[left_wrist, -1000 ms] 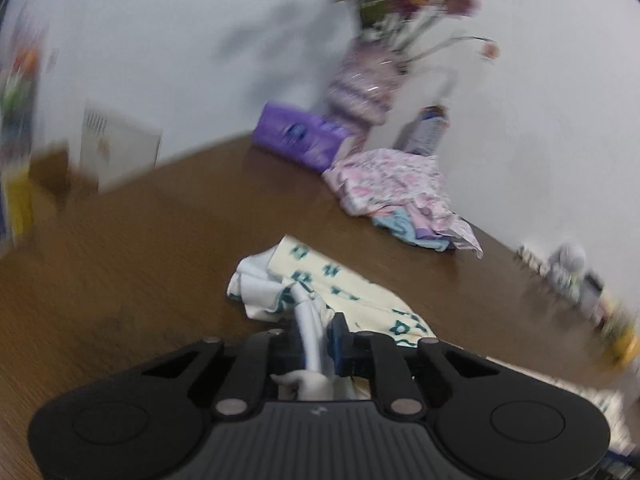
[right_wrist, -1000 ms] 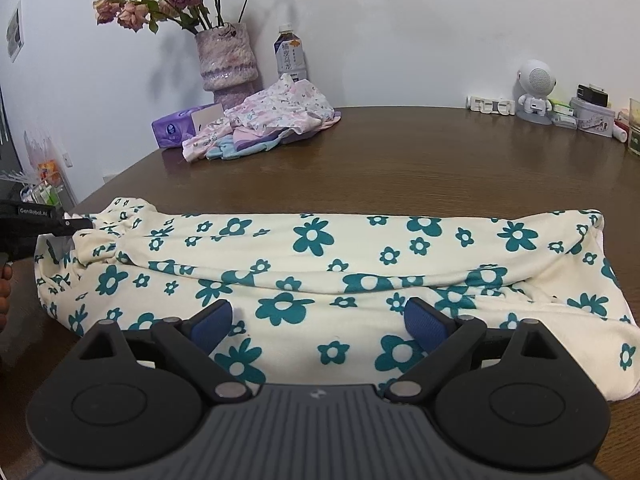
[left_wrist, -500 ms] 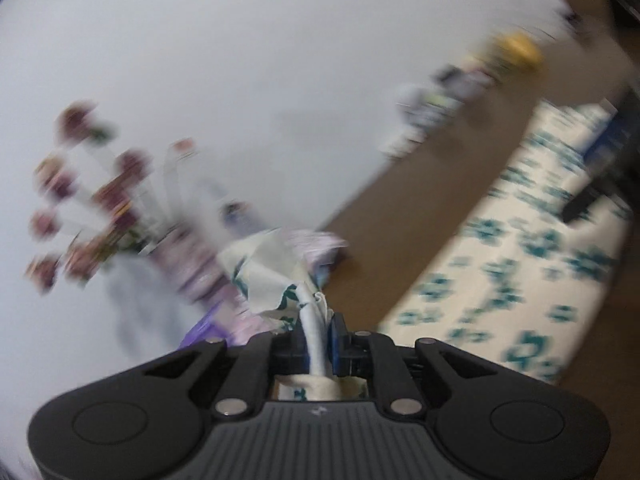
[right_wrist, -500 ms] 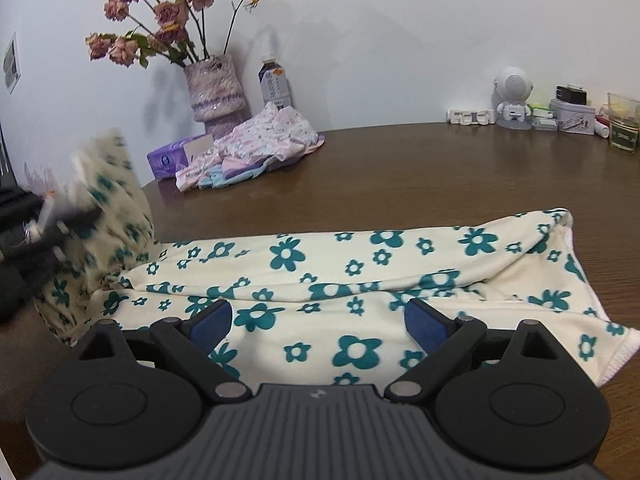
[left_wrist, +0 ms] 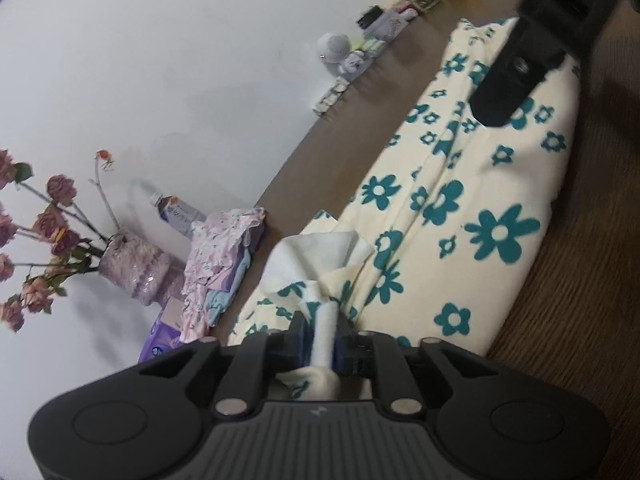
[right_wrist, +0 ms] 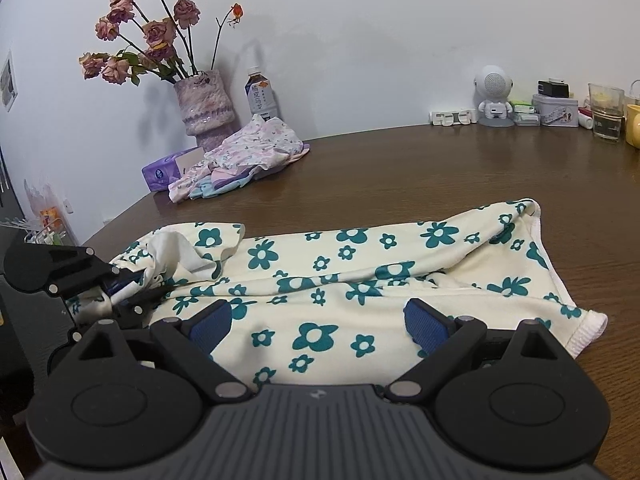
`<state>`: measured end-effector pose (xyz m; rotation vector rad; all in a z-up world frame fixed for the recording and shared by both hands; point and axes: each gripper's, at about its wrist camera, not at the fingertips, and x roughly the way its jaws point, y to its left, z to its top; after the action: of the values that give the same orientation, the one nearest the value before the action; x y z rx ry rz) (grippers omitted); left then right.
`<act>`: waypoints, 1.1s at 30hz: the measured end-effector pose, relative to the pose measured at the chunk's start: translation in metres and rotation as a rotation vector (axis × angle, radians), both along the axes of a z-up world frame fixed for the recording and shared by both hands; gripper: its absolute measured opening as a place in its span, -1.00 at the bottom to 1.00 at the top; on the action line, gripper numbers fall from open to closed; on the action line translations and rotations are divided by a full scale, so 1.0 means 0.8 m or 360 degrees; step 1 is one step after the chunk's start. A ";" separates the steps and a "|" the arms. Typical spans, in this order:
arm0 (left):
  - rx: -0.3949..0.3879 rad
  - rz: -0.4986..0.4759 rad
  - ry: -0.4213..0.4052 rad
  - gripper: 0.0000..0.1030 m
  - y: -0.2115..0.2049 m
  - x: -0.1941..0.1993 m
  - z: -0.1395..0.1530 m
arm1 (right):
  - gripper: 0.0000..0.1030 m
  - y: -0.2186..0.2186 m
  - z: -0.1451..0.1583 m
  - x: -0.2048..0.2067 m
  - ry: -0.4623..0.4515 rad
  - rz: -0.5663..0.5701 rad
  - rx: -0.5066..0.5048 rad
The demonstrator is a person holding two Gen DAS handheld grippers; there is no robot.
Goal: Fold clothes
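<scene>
A cream garment with teal flowers (right_wrist: 360, 264) lies stretched across the brown table (right_wrist: 440, 168). Its left end is turned over onto itself, showing the plain white inside (right_wrist: 176, 252). My left gripper (left_wrist: 322, 336) lies rolled on its side at that end. Its jaws are opening, with a twisted strip of the fabric (left_wrist: 324, 320) still pinched between the pads. From the right wrist view, the left gripper (right_wrist: 120, 284) rests low on the cloth. My right gripper (right_wrist: 316, 320) stands open above the garment's near edge, nothing between its blue pads (right_wrist: 424, 324).
At the back left stand a vase of dried roses (right_wrist: 204, 108), a bottle (right_wrist: 261, 96), a purple tissue pack (right_wrist: 164, 168) and a pile of pink clothes (right_wrist: 248, 152). A white figurine (right_wrist: 494, 96), a tin and a glass (right_wrist: 606, 114) line the back right.
The left gripper carried the garment's left end up and over to the right, rolling as it went, and laid it on the cloth. The right gripper shifted only a little.
</scene>
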<state>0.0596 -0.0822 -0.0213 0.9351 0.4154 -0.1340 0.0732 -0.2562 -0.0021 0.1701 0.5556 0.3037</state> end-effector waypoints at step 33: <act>-0.1712 0.0178 -0.0003 0.64 0.218 -0.082 0.098 | 0.89 0.024 -0.001 -0.024 -0.0001 0.0028 -0.0105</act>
<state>-0.0059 0.0919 0.0571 -0.1464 0.3230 -0.2214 0.0543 -0.2373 -0.0028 0.1012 0.5663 0.3022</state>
